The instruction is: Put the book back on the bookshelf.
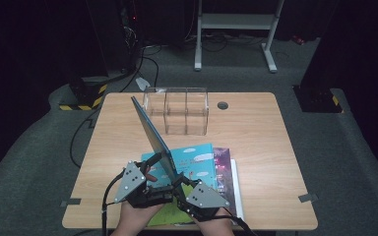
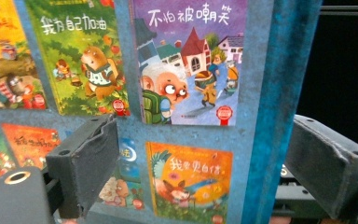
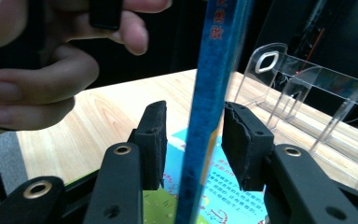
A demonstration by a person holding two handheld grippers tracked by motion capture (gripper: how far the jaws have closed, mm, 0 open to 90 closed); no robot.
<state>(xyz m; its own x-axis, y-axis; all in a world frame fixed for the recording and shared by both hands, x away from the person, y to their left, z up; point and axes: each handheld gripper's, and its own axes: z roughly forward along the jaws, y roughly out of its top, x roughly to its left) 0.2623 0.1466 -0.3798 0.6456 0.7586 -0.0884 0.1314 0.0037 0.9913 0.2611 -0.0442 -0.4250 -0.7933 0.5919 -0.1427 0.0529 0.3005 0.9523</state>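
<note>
A thin blue picture book (image 1: 150, 130) stands on edge at the table's front, tilted up and away to the left. Its cover, printed with small book pictures (image 2: 191, 70), faces my left gripper (image 2: 205, 163), whose jaws stand wide; the left pad overlaps the cover and the right pad sits past the blue edge. I cannot tell whether the book leans on that gripper (image 1: 160, 187). My right gripper (image 3: 193, 140) straddles the book's thin edge (image 3: 214, 93) with a gap at each pad. In the high view this gripper (image 1: 182, 186) sits just right of the book's foot.
Flat books lie under the grippers: a teal one (image 1: 197, 160), a purple one (image 1: 224, 172) and a green one (image 1: 170, 211). A clear three-slot holder (image 1: 177, 110) stands behind on the wooden table (image 1: 261, 142), beside a round grommet (image 1: 222, 105). A hand (image 3: 37, 79) shows close left.
</note>
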